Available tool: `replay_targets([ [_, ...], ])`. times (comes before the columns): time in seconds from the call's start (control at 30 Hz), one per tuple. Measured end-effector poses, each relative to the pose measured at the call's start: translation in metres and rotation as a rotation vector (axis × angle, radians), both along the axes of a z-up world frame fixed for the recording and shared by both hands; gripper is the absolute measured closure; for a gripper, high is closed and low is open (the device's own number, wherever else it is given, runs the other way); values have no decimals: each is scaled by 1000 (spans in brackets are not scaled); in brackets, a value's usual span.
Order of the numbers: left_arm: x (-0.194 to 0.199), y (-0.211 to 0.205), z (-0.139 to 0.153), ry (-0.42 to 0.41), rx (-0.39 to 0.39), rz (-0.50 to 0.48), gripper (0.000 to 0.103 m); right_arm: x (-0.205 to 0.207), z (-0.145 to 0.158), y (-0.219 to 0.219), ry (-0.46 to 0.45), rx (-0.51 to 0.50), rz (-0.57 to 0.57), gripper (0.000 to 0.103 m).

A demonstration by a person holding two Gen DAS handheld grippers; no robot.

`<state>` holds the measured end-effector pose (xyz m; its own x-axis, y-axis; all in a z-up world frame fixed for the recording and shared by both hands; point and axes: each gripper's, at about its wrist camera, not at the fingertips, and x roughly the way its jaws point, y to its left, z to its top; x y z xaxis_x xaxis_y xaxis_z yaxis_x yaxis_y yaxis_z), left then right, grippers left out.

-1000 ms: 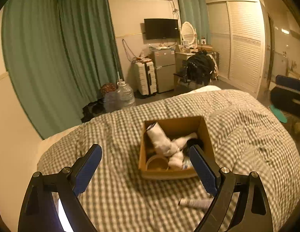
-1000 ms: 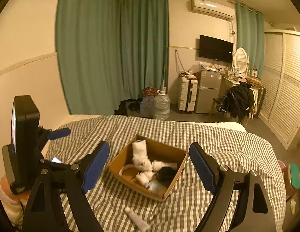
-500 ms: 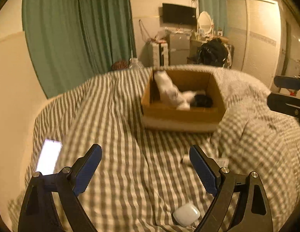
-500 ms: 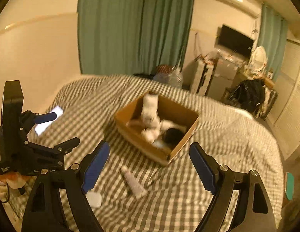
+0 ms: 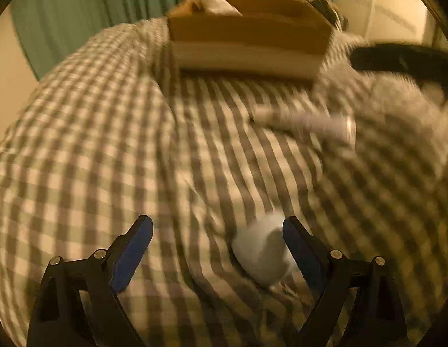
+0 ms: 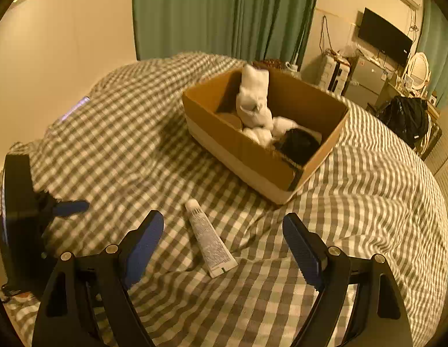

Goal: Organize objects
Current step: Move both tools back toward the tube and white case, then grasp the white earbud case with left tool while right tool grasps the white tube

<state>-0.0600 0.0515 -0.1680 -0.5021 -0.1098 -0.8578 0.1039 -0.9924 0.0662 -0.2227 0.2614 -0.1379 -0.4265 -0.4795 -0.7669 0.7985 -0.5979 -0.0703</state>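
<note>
Right wrist: corrugated cardboard box [image 6: 267, 156]; crinkled checked quilt [image 6: 131, 133]

Left gripper [image 5: 218, 238] and right gripper [image 6: 224, 235] angled down over the checked bedcover [image 6: 137, 150], jaws spread, empty.

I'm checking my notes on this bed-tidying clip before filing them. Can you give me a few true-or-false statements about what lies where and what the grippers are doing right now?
1. The tube lies inside the cardboard box. False: it lies on the checked bedcover, in front of the box.
2. The right gripper is open and holds nothing. True.
3. The box is empty. False: white rolled cloth items and something dark are in it.
4. A small white case lies on the bedcover between the left gripper's fingers, closer to one of them. True.
5. The left gripper is shut on the white case. False: its jaws stand wide open.
</note>
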Motion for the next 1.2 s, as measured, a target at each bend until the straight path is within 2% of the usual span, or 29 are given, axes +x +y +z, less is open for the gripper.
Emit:
replay_targets([
  [0.13, 3, 23, -7, -34, -21, -104, 9, -14, -17, -3, -77, 13, -24, 18],
  [0.27, -1, 23, -18, -85, 21, -116, 13, -26, -27, -9, -150, 24, -34, 18],
  [0.4, -1, 20, -20, -97, 35, -109, 28, -37, -45, -22, -233, 80, -27, 24],
  [0.43, 0, 19, -19, -96, 35, -102, 39, -38, -48, -24, -245, 91, -23, 26],
  [0.47, 0, 16, -17, -95, 32, -88, 44, -39, -51, -28, -254, 103, -21, 27],
  [0.5, 0, 12, -15, -98, 60, -80, 44, -40, -54, -31, -261, 115, -21, 28],
  [0.53, 1, 8, -13, -99, 88, -75, 44, -41, -56, -34, -267, 146, 131, 31],
  [0.67, 5, -2, -7, -101, 145, -46, 44, -44, -70, -50, -294, 188, 136, 35],
  [0.73, 8, -4, 0, -90, 159, -43, 44, -43, -79, -60, -302, 223, 142, 40],
  [0.77, 11, -4, 5, -78, 166, -43, 44, -42, -83, -65, -305, 240, 148, 43],
  [0.83, 16, -4, 11, -65, 176, -46, 44, -38, -92, -74, -302, 279, 157, 63],
  [0.97, 24, -4, 24, -44, 195, -64, 44, -21, -93, -84, -231, 334, 192, 76],
  [1.03, 30, -2, 30, -34, 205, -71, 44, -10, -82, -82, -168, 330, 202, 79],
  [1.2, 34, -21, 44, -7, 247, -72, 44, 16, -46, -66, -100, 287, 184, 79],
])
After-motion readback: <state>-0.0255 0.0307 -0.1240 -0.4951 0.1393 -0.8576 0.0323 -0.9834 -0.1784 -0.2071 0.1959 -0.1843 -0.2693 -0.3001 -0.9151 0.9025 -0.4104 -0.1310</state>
